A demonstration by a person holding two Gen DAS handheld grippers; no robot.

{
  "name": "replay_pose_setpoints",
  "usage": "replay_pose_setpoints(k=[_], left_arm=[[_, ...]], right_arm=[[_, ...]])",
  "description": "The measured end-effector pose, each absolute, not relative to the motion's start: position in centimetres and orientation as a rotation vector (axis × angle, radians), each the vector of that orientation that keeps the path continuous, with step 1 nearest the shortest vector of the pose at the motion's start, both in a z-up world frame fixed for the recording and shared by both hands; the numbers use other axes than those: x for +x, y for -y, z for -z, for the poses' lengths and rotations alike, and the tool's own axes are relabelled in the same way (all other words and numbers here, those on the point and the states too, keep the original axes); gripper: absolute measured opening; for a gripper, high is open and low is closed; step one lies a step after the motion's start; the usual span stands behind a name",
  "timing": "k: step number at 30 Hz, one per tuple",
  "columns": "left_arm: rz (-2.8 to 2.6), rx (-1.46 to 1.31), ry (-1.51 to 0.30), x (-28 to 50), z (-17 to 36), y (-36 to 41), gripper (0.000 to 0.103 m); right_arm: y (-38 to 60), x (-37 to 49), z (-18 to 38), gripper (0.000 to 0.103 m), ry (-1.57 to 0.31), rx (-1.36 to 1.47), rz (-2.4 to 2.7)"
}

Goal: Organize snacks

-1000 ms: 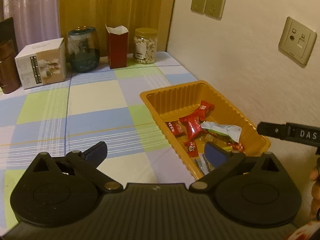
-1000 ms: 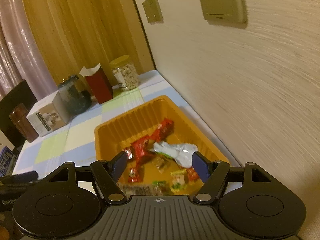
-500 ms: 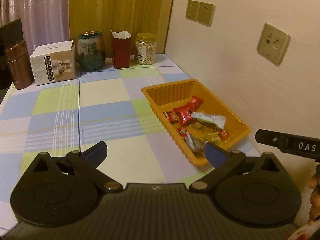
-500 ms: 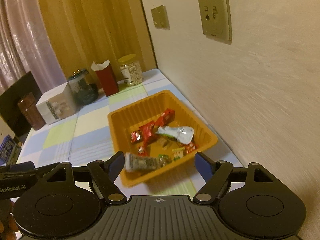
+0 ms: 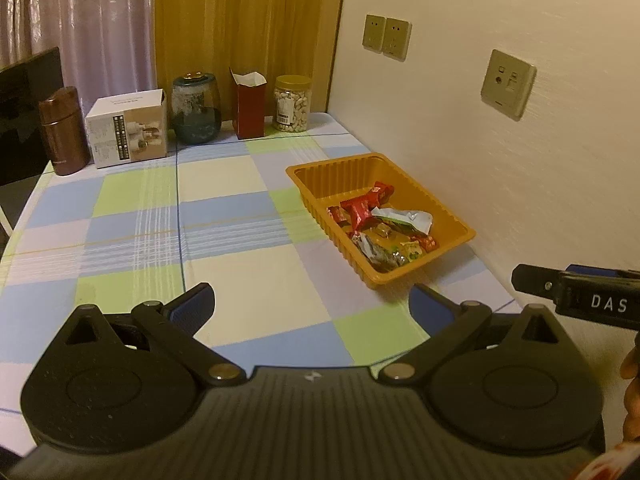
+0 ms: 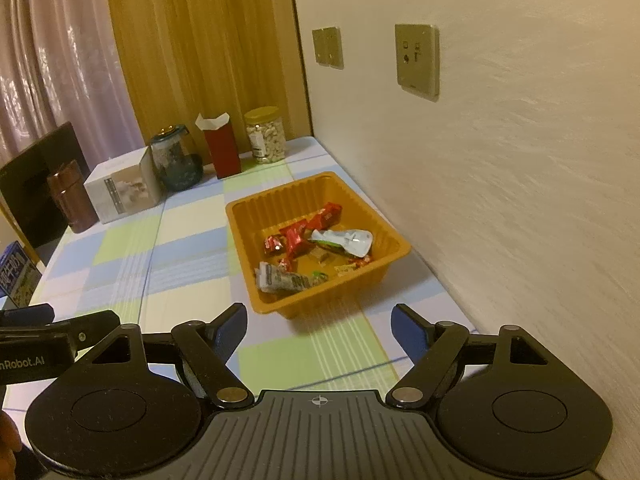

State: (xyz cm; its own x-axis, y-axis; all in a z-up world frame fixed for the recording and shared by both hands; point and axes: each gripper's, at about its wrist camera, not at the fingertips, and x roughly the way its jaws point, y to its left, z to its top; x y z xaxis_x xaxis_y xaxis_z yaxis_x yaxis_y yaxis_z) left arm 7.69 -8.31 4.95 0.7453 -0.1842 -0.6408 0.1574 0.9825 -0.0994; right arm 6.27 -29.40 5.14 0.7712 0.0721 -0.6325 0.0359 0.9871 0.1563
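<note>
An orange plastic tray (image 5: 460,229) (image 6: 396,242) sits on the checked tablecloth against the right wall. It holds several wrapped snacks: red packets (image 5: 362,206) (image 6: 296,236), a silver-white pouch (image 5: 408,218) (image 6: 344,240) and a grey bar wrapper (image 6: 280,280). My left gripper (image 5: 310,306) is open and empty, held back from the tray over the table's near part. My right gripper (image 6: 318,326) is open and empty, just in front of the tray's near edge.
At the back stand a brown flask (image 5: 62,130), a white box (image 5: 128,128), a dark glass jar (image 5: 196,108), a red carton (image 5: 248,106) and a nut jar (image 5: 292,104). The wall (image 5: 500,140) runs along the right, with sockets. A blue box (image 6: 16,276) sits at far left.
Both grippers have pulled back and up from the tray, which now looks smaller and farther. The grey bar wrapper has come to lie in the tray's near part.
</note>
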Motion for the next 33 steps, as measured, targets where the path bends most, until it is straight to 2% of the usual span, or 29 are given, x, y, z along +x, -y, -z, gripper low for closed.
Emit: replay_pose_setpoints(k=[21,33], left_arm=[[0.155,-0.057,-0.677,0.0,-6.0,6.8,0.103],[0.145,-0.068,-0.656,-1.8,-6.7,6.2,0.103]], right_arm=[[26.6,-1.3,-6.5,0.08,-0.662,0.118,-0.076],[26.6,-3.5,-7.2,0.08,-0.636,0.111,-0.068]])
